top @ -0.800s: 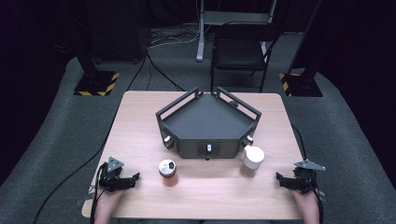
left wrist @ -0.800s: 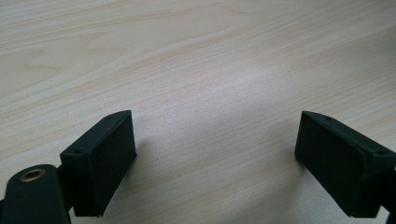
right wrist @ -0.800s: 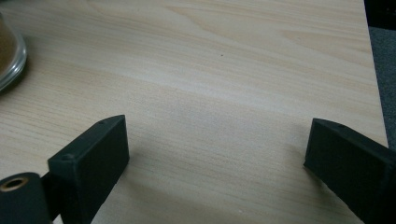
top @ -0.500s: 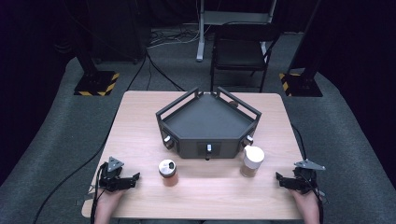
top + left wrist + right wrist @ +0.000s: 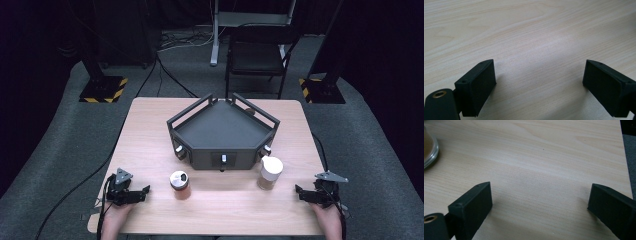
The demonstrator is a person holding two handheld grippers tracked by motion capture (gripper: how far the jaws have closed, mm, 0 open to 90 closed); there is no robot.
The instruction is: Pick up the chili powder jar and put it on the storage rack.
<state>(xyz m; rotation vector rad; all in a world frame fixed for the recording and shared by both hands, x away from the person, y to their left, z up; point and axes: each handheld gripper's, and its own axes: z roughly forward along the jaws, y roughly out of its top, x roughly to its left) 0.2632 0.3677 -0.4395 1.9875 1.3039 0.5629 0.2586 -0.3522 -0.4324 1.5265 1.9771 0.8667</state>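
A black five-sided tray [image 5: 200,119] with raised rails sits mid-table. In front of it stand a small jar with a metal shaker lid and reddish contents [image 5: 179,184] and a taller jar with a white lid [image 5: 270,172]. My left gripper [image 5: 142,192] rests low at the table's front left, open, with bare wood between its jaws [image 5: 539,85]. At the front right my right gripper [image 5: 299,192] also stands open over bare wood [image 5: 540,207]. The base of the white-lidded jar [image 5: 429,150] shows at the left edge of the right gripper view.
The wooden table [image 5: 150,135] has free room on both sides of the tray and along the front. A black chair [image 5: 257,55] stands behind the far edge. Two stand bases with yellow-black stripes [image 5: 102,89] sit on the grey floor.
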